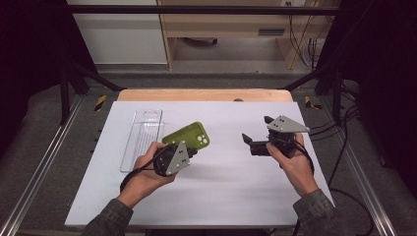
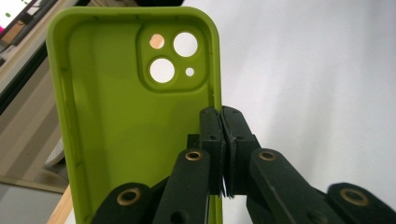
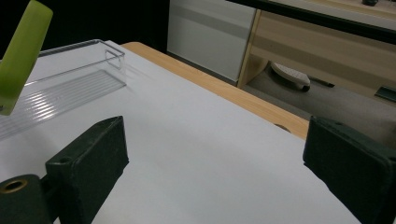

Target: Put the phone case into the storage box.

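Jaws of the left gripper (image 2: 223,140) are clamping the right edge of a green phone case (image 2: 116,116), lifting it at centre frame. The right gripper (image 1: 259,133) is hovering with jaws wide apart. A clear tray (image 1: 142,137) is lying left of centre.

A pale wooden desk (image 1: 204,94) carries a white sheet (image 1: 221,187) over most of its top. Grey carpet (image 1: 59,147) lies around it, with metal rails (image 1: 29,191) along both sides and a dark frame (image 1: 196,10) overhead. Beyond stand a white cabinet (image 1: 123,39) and a light wooden unit (image 1: 231,24); cables (image 1: 302,34) hang at the right.
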`<state>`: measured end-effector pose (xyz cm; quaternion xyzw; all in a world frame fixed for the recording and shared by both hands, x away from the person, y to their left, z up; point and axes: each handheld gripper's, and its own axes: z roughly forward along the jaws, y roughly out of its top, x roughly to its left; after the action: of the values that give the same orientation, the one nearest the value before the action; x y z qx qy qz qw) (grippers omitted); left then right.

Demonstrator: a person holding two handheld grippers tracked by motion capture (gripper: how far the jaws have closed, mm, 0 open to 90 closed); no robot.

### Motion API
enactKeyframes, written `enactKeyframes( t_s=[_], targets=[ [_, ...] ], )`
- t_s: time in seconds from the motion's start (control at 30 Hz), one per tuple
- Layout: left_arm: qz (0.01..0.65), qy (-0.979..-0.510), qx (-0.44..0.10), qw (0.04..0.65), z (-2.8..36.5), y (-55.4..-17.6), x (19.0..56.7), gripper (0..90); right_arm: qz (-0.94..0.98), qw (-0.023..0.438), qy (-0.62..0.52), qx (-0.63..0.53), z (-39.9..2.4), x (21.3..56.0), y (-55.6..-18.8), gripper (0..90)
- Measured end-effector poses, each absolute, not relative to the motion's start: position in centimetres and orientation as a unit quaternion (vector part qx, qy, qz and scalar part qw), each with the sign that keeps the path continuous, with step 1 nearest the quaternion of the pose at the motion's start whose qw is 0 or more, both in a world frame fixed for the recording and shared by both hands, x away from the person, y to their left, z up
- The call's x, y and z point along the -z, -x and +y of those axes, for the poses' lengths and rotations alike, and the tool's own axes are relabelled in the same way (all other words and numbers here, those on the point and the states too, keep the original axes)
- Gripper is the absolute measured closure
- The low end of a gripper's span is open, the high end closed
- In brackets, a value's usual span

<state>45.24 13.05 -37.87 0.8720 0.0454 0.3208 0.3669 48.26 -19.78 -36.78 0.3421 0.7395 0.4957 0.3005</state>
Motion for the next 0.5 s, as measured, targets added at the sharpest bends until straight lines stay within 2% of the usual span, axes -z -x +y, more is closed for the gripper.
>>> enactKeyframes(
  t_s=[0.5],
  targets=[
    [0.114, -0.836, -0.337, 0.418, 14.6, -46.1, 36.7, 87.6, 0.717, 0.305, -0.363, -0.512, -22.0, 39.3, -46.4, 6.1]
  ],
)
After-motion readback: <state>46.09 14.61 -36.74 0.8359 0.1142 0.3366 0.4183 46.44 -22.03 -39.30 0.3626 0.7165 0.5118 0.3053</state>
